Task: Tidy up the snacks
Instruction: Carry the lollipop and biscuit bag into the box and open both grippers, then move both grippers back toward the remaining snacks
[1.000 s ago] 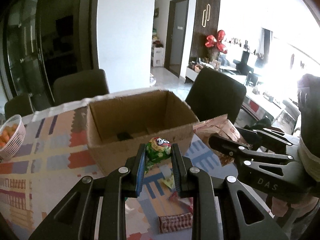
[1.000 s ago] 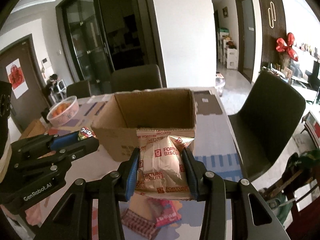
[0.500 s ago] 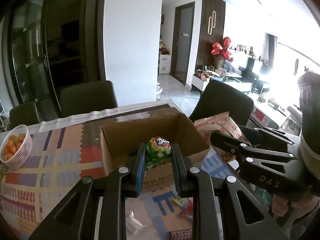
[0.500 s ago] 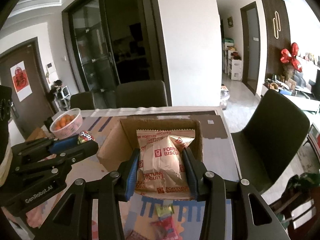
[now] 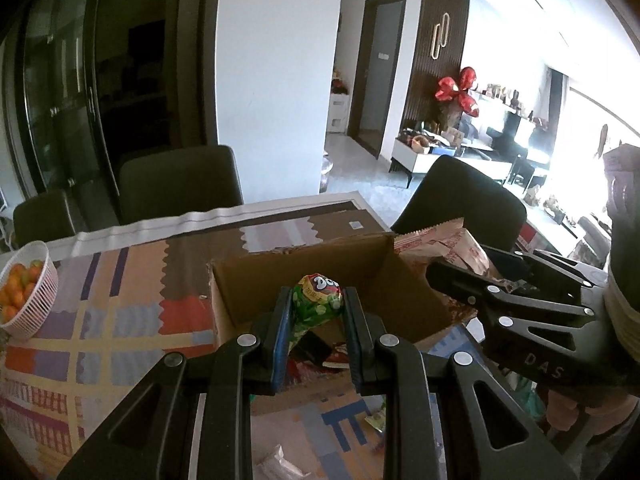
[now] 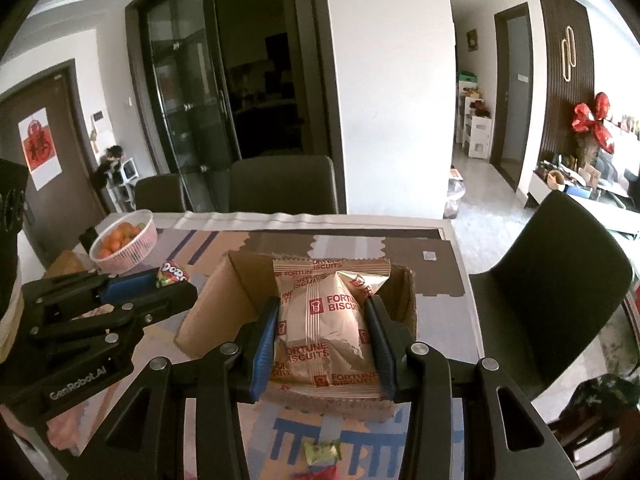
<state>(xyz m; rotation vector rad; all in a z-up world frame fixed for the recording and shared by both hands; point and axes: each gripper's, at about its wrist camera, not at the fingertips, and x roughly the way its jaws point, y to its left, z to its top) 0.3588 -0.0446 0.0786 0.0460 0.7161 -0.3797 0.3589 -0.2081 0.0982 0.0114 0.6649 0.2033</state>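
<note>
Left wrist view: the left gripper [image 5: 316, 312] is clenched on a green candy packet [image 5: 316, 300], which sits between the blue pads over the open cardboard box [image 5: 304, 280]. The box stands on a patterned tablecloth [image 5: 100, 340] at about 12 o'clock from the fingers. Inside it, low at 6 o'clock, lie some dark and red wrappers, too dim to tell apart. At 3 o'clock the right gripper [image 5: 436, 276] comes in from the side, holding a biscuit bag [image 5: 440, 240] just beside the box's right wall. A white basket of oranges [image 5: 24, 292] sits at 9 o'clock near the table edge. A small green wrapper [image 5: 376, 420] lies on the cloth at 5 o'clock.

Right wrist view: the right gripper [image 6: 322, 344] grips the biscuit bag [image 6: 328, 320] by its two sides, upright, in front of the box's open mouth [image 6: 248, 276]. The left gripper [image 6: 180, 284] shows at 9 o'clock, the candy packet [image 6: 173, 272] pinched at its tip, just beside the box's left wall. The basket of oranges [image 6: 124, 240] stands at 10 o'clock, well apart from the box. On the cloth [image 6: 444, 328] at 6 o'clock lies the green wrapper [image 6: 320, 452], with a red one below it at the edge.
</note>
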